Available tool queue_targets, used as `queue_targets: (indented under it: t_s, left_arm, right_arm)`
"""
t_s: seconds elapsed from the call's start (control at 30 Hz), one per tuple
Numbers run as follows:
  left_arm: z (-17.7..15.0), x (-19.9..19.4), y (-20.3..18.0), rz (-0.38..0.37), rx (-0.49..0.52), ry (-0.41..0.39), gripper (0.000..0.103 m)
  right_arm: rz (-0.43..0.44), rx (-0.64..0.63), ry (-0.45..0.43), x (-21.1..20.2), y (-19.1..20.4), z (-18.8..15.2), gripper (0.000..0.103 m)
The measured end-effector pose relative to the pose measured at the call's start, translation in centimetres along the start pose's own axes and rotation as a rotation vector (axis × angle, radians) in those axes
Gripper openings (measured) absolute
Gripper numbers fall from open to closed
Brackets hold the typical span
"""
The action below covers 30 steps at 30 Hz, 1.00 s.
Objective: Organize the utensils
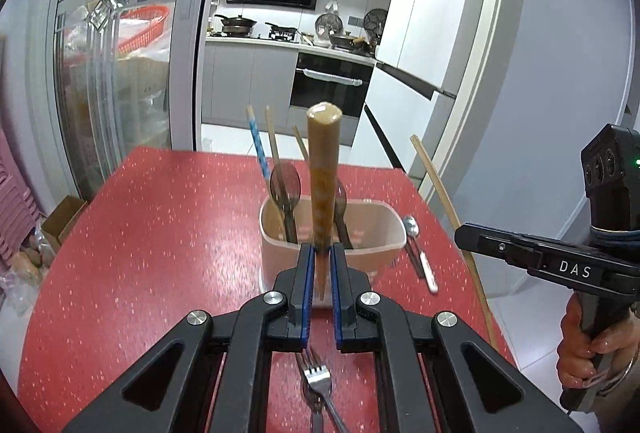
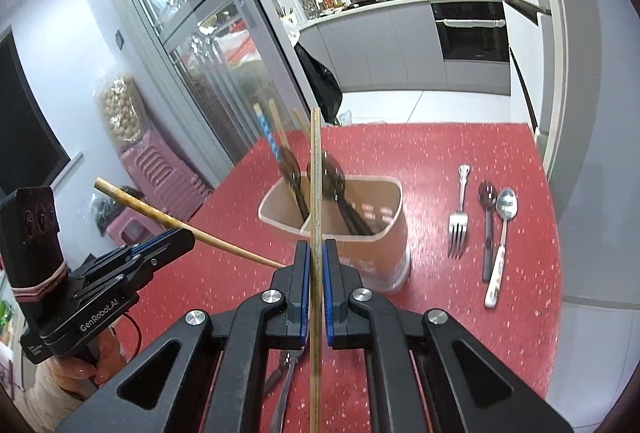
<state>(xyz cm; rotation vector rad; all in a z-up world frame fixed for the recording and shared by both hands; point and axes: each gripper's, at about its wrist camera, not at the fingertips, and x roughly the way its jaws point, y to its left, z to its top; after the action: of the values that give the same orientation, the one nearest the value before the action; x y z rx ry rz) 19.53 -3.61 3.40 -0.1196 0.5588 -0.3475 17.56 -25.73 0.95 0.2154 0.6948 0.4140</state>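
A translucent utensil holder (image 1: pixel 372 237) stands on the red table (image 1: pixel 160 233) with dark spoons and several chopsticks in it; it also shows in the right wrist view (image 2: pixel 384 221). My left gripper (image 1: pixel 322 273) is shut on a brown chopstick (image 1: pixel 323 173), held upright just in front of the holder. My right gripper (image 2: pixel 316 273) is shut on a thin wooden chopstick (image 2: pixel 315 193), also upright before the holder. Each gripper appears in the other's view: the right one (image 1: pixel 472 233) and the left one (image 2: pixel 176 237).
A fork (image 2: pixel 458 217), a dark spoon (image 2: pixel 487 225) and a white-handled spoon (image 2: pixel 502 237) lie on the table right of the holder. Another fork (image 1: pixel 320 385) lies under my left gripper. Glass cabinet doors stand at left, the kitchen behind.
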Motion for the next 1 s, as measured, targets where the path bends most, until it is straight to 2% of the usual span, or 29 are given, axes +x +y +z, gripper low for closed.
queue_targets:
  t_s: [0.23,0.6,0.7,0.83,0.93,1.0]
  left_arm:
    - [4.0,-0.1,1.0,-0.024,-0.026,-0.017,0.033]
    - [8.4,-0.4,1.4,0.006,0.007,-0.073,0.033]
    - [8.0,0.2,1.7,0.011,0.0,-0.061,0.033]
    - [6.4,1.1,2.9,0.059,-0.019,-0.025,0.033]
    - [4.1,3.0,5.6,0.113,-0.126,0.052,0.033]
    - [2.3,4.5,8.1,0.149,-0.232,0.118,0.034]
  right_arm:
    - [0.003,-0.014,-0.036,-0.1,-0.1,3.4,0.007]
    - [0.026,-0.026,-0.072,1.1,0.3,7.7,0.007]
    - [0.03,-0.042,-0.079,1.5,0.5,8.0,0.007]
    - [0.034,-0.05,-0.077,2.1,0.3,7.6,0.007]
    - [0.039,-0.032,-0.062,2.7,-0.1,7.2,0.007]
    - [0.041,-0.025,-0.056,2.9,-0.4,6.9,0.007]
